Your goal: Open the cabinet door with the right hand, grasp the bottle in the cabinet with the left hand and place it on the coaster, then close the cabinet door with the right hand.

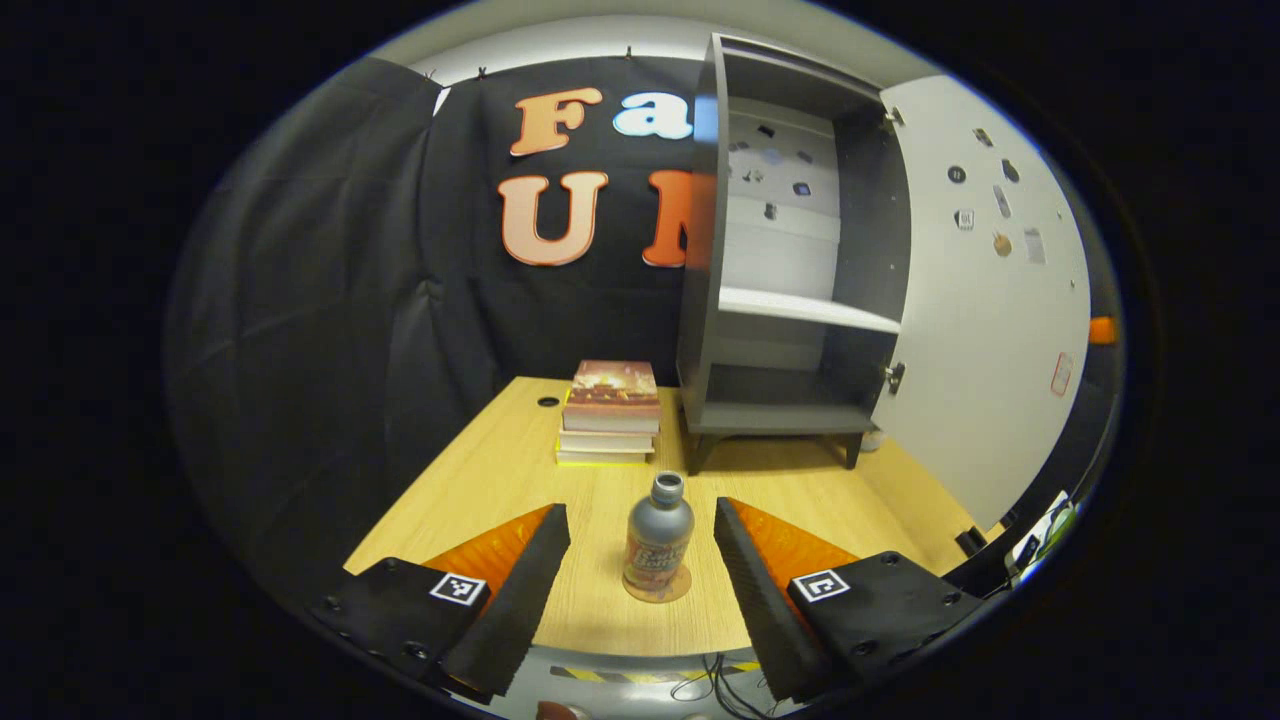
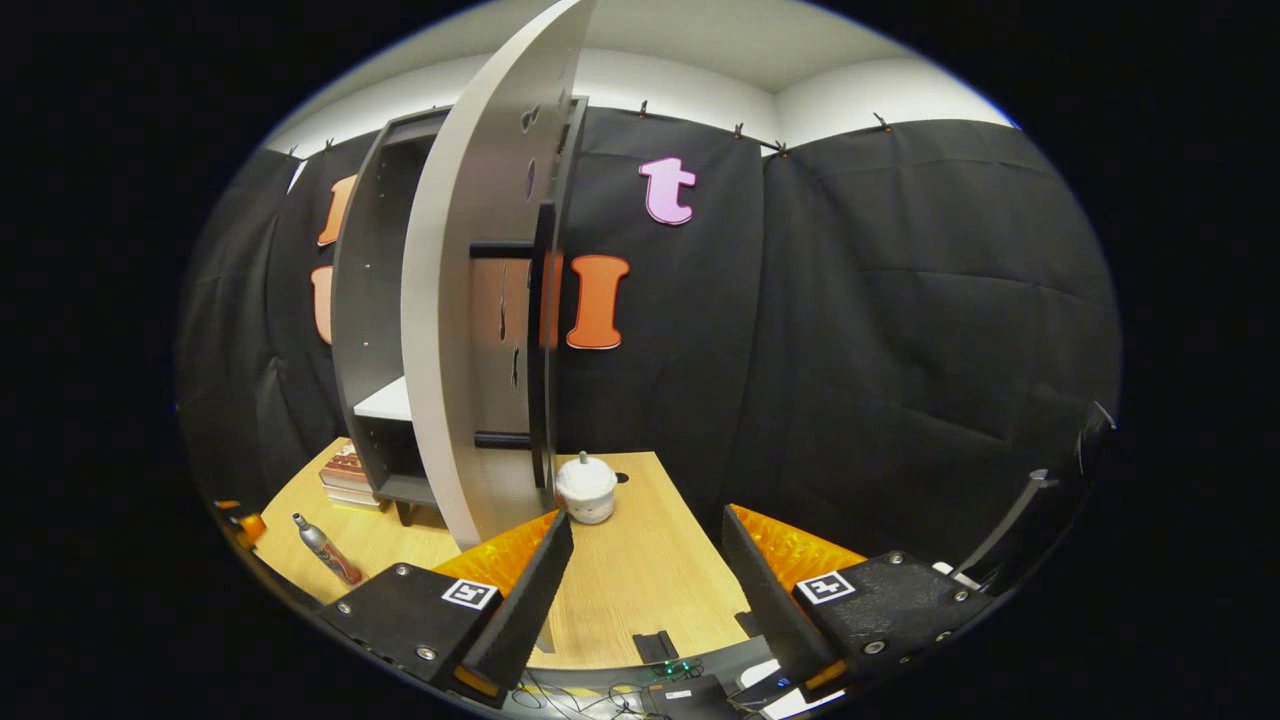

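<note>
Wooden worktop (image 1: pixel 480 480) runs from the near edge to the black cloth wall. In the left gripper view, a stack of books (image 1: pixel 610 412) lies at far left-centre, just left of the dark grey cabinet (image 1: pixel 790 290), whose shelves are bare. The white cabinet door (image 1: pixel 985 300) stands swung wide open to the right. Near the front, the grey bottle (image 1: pixel 659 535) stands upright on a round coaster (image 1: pixel 657 590), between the spread fingers of the left claw (image 1: pixel 642 560), which touch neither.

In the right gripper view, the bottle (image 2: pixel 325 548) shows at far left on the worktop (image 2: pixel 640 590), with the books (image 2: pixel 345 478) behind it and the cabinet (image 2: pixel 375 330) beside them. The door (image 2: pixel 470 330) is seen edge-on, its dark handle (image 2: pixel 540 340) facing right. A small white lidded pot (image 2: pixel 586 488) sits just right of the door's foot. The right claw (image 2: pixel 645 570) hangs spread and empty, near the door.
</note>
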